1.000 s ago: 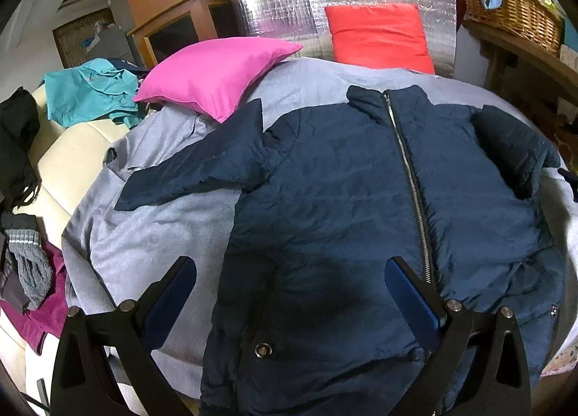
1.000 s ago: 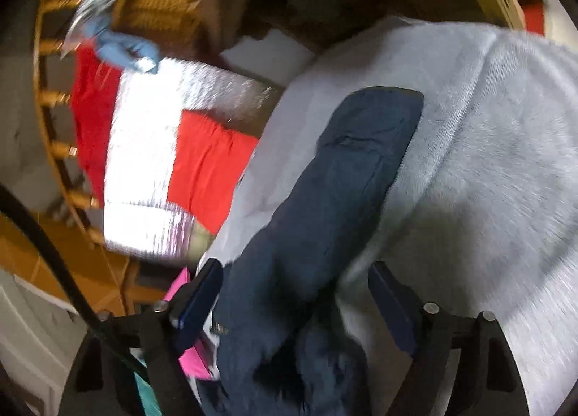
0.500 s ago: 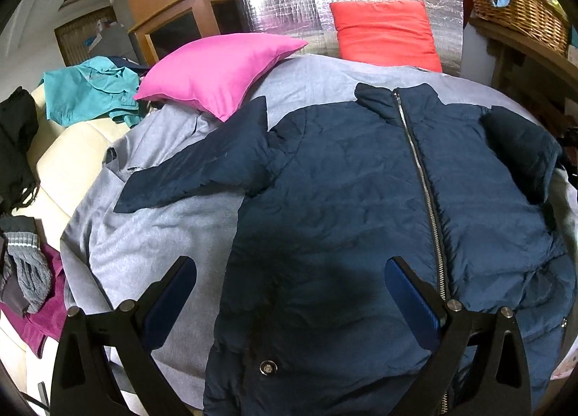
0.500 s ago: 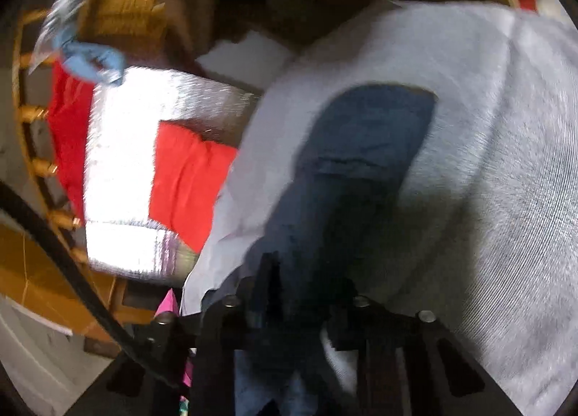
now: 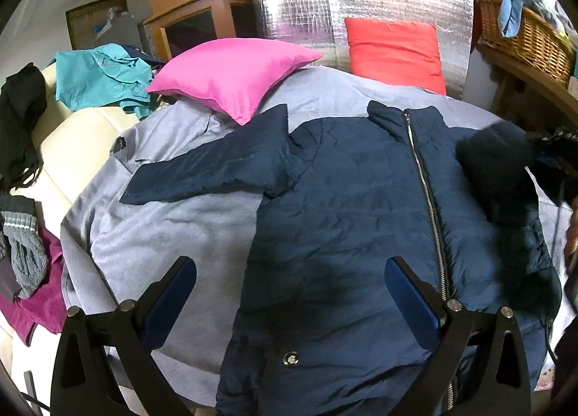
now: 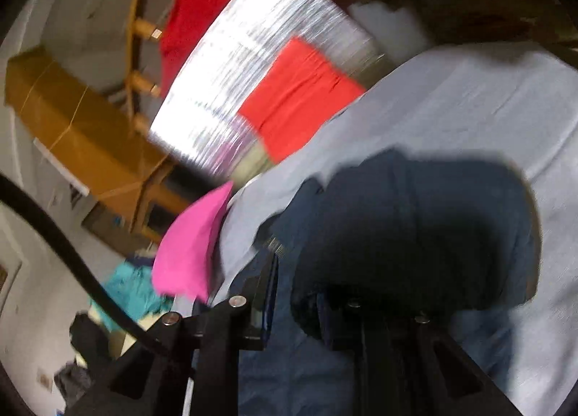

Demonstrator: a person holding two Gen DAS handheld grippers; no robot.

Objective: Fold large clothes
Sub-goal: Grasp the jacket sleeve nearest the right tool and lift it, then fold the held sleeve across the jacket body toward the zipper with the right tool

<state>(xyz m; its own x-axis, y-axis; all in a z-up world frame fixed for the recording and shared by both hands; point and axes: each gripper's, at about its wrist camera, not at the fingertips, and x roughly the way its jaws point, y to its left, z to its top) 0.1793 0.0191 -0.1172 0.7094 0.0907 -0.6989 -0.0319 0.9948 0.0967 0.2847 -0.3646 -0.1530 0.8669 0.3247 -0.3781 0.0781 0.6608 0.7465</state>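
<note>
A navy puffer jacket (image 5: 343, 217) lies zipped and face up on a grey blanket (image 5: 162, 235). Its left sleeve (image 5: 209, 170) stretches flat toward the left. My left gripper (image 5: 289, 268) hovers open above the jacket's lower front, nothing between its fingers. My right gripper (image 6: 300, 293) is shut on the jacket's right sleeve (image 6: 415, 228), which bulges dark and lifted in front of it. In the left wrist view that sleeve (image 5: 495, 163) stands raised and bunched at the jacket's right shoulder. The right wrist view is blurred.
A pink pillow (image 5: 231, 73) and a red pillow (image 5: 393, 47) lie beyond the collar against a silver foil mat (image 5: 325, 0). A wicker basket (image 5: 523, 37) sits on a shelf at the right. A teal garment (image 5: 101, 80) and other clothes lie left of the blanket.
The right gripper closed on the right sleeve, then rolled and lifted it off the blanket toward the jacket body. The left gripper drifted slightly and stayed open.
</note>
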